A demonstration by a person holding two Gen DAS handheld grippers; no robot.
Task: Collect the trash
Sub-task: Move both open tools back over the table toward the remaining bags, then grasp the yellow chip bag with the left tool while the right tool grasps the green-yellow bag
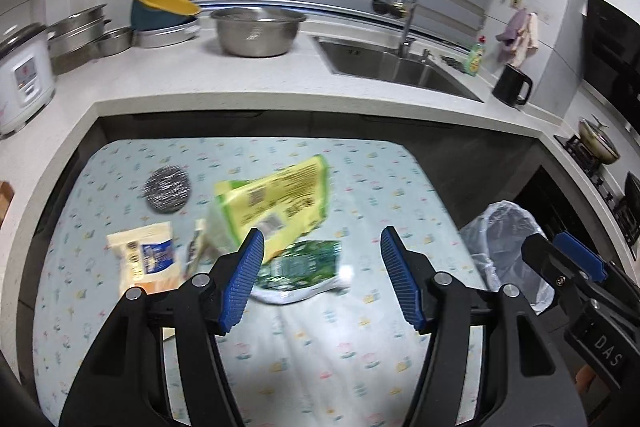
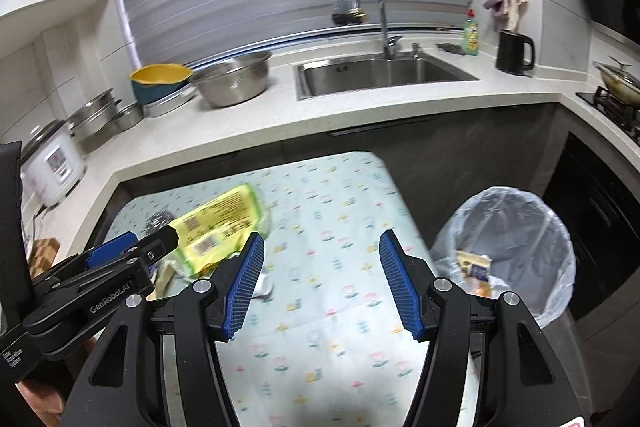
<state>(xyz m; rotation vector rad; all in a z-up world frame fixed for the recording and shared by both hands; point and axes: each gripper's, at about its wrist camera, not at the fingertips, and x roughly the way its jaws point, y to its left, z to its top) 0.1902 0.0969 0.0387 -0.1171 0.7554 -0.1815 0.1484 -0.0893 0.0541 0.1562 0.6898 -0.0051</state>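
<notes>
Blue-padded fingers of the left gripper (image 1: 322,247) stand spread with nothing between them, hanging over the table (image 1: 360,187) with its flowered cloth. Taking the yellow-green packet (image 1: 276,195) as the landmark: left of it and a little farther back lies a steel scouring pad (image 1: 168,189); nearer the camera on its left sits a cream and blue wrapper (image 1: 146,255); just in front of it, touching its lower edge, lies a green and white wrapper (image 1: 304,267). Well to the right of the packet, off the table's edge, stands a bin (image 2: 508,239) lined with a clear bag, holding a cream and blue wrapper piece (image 2: 474,267). The right gripper (image 2: 322,249) is likewise spread and empty, hanging over bare cloth between the packet and the bin. Behind the packet, the kitchen sink (image 2: 380,75) sits in the worktop.
</notes>
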